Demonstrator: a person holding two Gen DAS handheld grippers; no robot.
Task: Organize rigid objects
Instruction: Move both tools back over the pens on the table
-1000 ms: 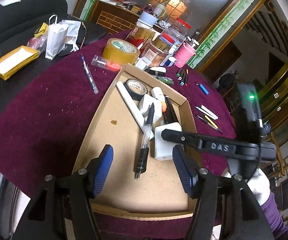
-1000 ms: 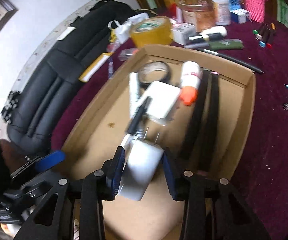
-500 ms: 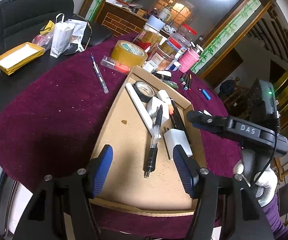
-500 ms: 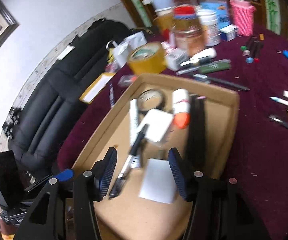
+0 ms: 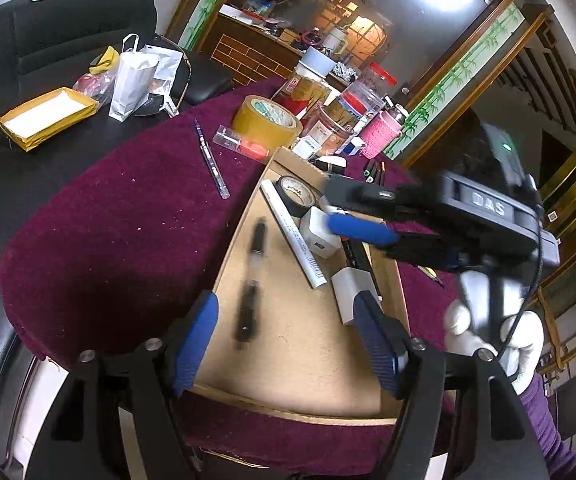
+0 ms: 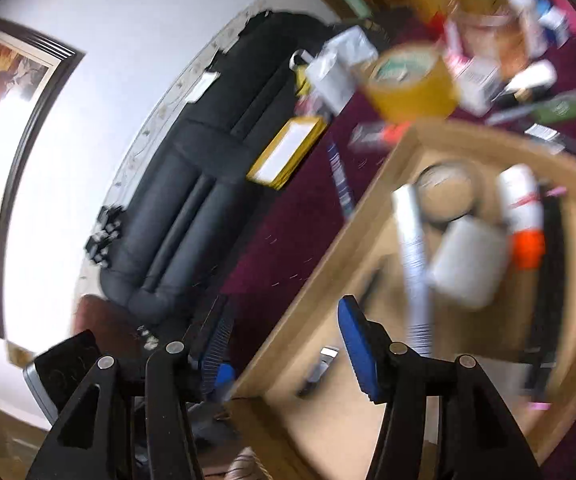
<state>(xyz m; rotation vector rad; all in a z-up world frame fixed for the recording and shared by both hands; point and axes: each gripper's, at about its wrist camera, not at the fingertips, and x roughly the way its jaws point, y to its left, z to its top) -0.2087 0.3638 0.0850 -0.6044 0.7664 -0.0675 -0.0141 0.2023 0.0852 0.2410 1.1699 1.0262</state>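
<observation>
A shallow cardboard tray (image 5: pixel 308 360) lies on the purple tablecloth. It holds a black pen (image 5: pixel 251 280), a white tube (image 5: pixel 294 234), a black tape roll (image 5: pixel 298 196), a white square adapter (image 5: pixel 320 230) and a white charger block (image 5: pixel 350 292). My left gripper (image 5: pixel 283 340) is open and empty over the tray's near end, around the pen. My right gripper (image 6: pixel 283 344) is open and empty, straddling the tray's left wall (image 6: pixel 328 256); it shows in the left wrist view (image 5: pixel 364 216) above the tray.
On the cloth beyond the tray lie a blue pen (image 5: pixel 211 160), a yellow tape roll (image 5: pixel 265 122), a clear case (image 5: pixel 239 146), jars and a pink cup (image 5: pixel 380 134). A black sofa (image 6: pixel 191 184) holds a yellow box (image 5: pixel 45 116) and a white bag (image 5: pixel 133 82).
My right gripper let go of the white charger block in the tray, opened, then lifted and swung left. The black pen has shifted left in the tray.
</observation>
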